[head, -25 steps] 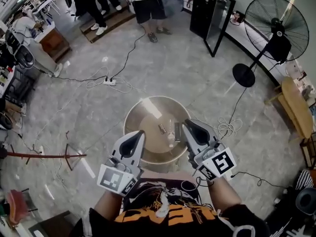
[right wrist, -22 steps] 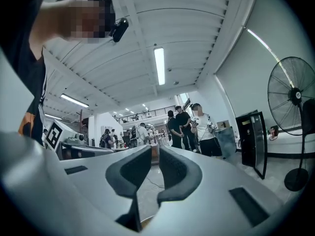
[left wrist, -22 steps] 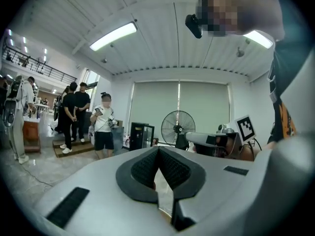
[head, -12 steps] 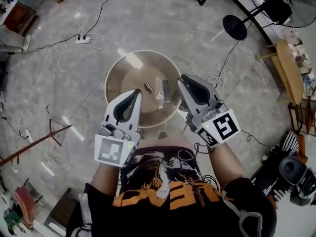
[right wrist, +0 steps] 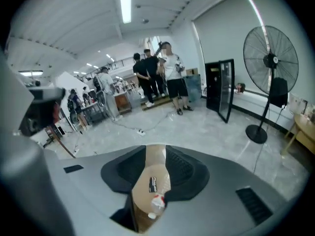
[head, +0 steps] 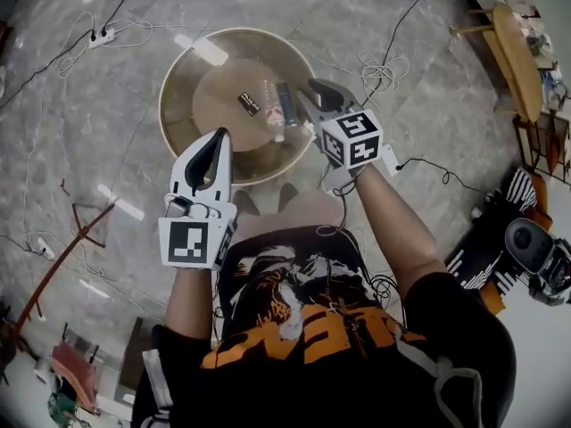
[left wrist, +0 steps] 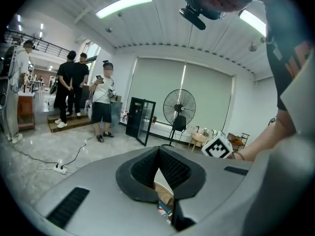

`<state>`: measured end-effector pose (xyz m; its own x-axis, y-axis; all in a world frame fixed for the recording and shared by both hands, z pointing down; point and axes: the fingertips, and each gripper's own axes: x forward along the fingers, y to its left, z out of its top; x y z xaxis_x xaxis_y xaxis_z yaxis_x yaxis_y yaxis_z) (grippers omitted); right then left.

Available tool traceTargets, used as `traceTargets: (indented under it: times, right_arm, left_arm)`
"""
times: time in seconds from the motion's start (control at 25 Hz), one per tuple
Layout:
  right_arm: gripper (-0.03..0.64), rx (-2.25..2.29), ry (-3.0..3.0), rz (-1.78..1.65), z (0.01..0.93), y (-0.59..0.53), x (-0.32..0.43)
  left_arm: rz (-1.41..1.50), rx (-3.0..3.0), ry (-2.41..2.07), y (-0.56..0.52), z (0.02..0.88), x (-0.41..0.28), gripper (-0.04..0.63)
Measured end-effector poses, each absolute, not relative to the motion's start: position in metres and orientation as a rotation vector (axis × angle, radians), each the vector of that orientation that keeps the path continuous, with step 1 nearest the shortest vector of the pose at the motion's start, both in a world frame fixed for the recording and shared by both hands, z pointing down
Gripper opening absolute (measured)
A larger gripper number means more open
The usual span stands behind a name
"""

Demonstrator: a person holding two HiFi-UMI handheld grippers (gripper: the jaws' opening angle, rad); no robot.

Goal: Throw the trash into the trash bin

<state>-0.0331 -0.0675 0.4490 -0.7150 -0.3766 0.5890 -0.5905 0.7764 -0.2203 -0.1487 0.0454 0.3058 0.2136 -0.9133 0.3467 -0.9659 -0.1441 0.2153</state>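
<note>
The round tan trash bin (head: 175, 86) stands on the floor before me. A clear bottle (head: 272, 119), a small black wrapper (head: 249, 103) and a dark flat item (head: 287, 103) lie on its bottom. My right gripper (head: 310, 96) hangs over the bin's right rim. Its jaws have just been opening, and nothing is between them. Through their gap the right gripper view shows the bottle (right wrist: 154, 203) and the wrapper (right wrist: 152, 183). My left gripper (head: 218, 139) is at the near rim, its tips together and holding nothing. In its own view the left gripper (left wrist: 158, 151) shows the bin (left wrist: 165, 191) below the pads.
Cables and a power strip (head: 100, 36) trail over the marble floor. A wooden table (head: 519, 47) stands at the right and a red-legged frame (head: 53, 266) at the left. Farther off are a pedestal fan (right wrist: 270, 63), a black cabinet (right wrist: 225, 95) and standing people (right wrist: 170, 77).
Both grippers have sunk toward the bin, the right one more, now over the rim. The right jaws have parted. The bin has slid up in the head view.
</note>
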Motion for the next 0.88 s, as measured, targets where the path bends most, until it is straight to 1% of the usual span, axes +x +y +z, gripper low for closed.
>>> traceTargets:
  times: [0.08,0.2,0.36,0.6,0.88]
  right_arm:
    - [0.151,0.736,-2.312,0.617,0.514,-0.069,-0.018]
    - [0.156,0.739,-2.122,0.705,0.607,-0.071,0.004]
    - [0.157,0.705,-1.95,0.757,0.698,-0.064,0.016]
    - [0.17,0.689,-1.814,0.804,0.775,-0.055,0.022]
    - [0.183,0.681,-1.78,0.862,0.823,-0.055,0.011]
  left_arm:
    - [0.203,2.094,-1.723,0.047,0.32,-0.148,0.023]
    - [0.227,2.077,-1.7,0.04,0.337,-0.15,0.023]
    - [0.206,2.017,-1.679,0.039,0.363,-0.153,0.023]
    - [0.247,1.972,-1.625,0.046,0.411,-0.152,0.023]
    - [0.311,1.919,-1.568,0.063,0.458,-0.153,0.023]
